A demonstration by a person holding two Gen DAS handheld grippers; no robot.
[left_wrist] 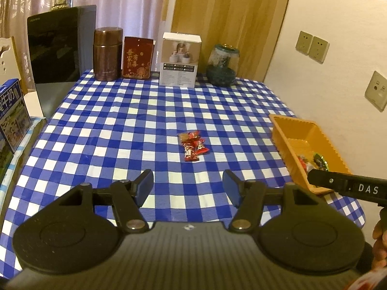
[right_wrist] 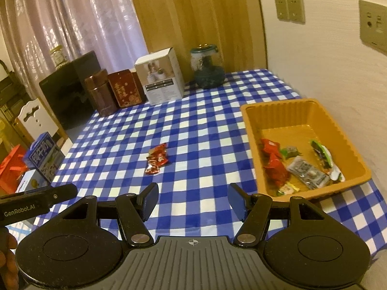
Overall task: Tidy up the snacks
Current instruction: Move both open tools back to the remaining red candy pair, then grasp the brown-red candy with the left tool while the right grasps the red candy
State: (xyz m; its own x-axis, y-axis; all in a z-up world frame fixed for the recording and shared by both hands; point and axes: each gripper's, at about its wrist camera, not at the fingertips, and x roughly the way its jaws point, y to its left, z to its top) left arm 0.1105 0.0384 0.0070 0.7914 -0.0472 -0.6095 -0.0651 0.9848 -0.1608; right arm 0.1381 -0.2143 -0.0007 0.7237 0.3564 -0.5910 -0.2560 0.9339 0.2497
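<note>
From the right wrist we are seeing the whole inside of the orange tray (right_wrist: 251, 118) at two o'clock, holding a red packet (right_wrist: 274, 163), a grey-white packet (right_wrist: 307, 172) and green-edged wrappers (right_wrist: 323, 155); from the left wrist we are seeing only its near wall and a few wrappers behind the other tool's arm. The red snack packets (left_wrist: 192, 146) are lying bunched mid-desk (left_wrist: 121, 125) at twelve o'clock, shiny and crinkled, white print showing, their long axis running roughly from twelve toward six. The left tool (left_wrist: 188, 187) and right tool (right_wrist: 192, 201) are both standing about half open, gripping nothing.
</note>
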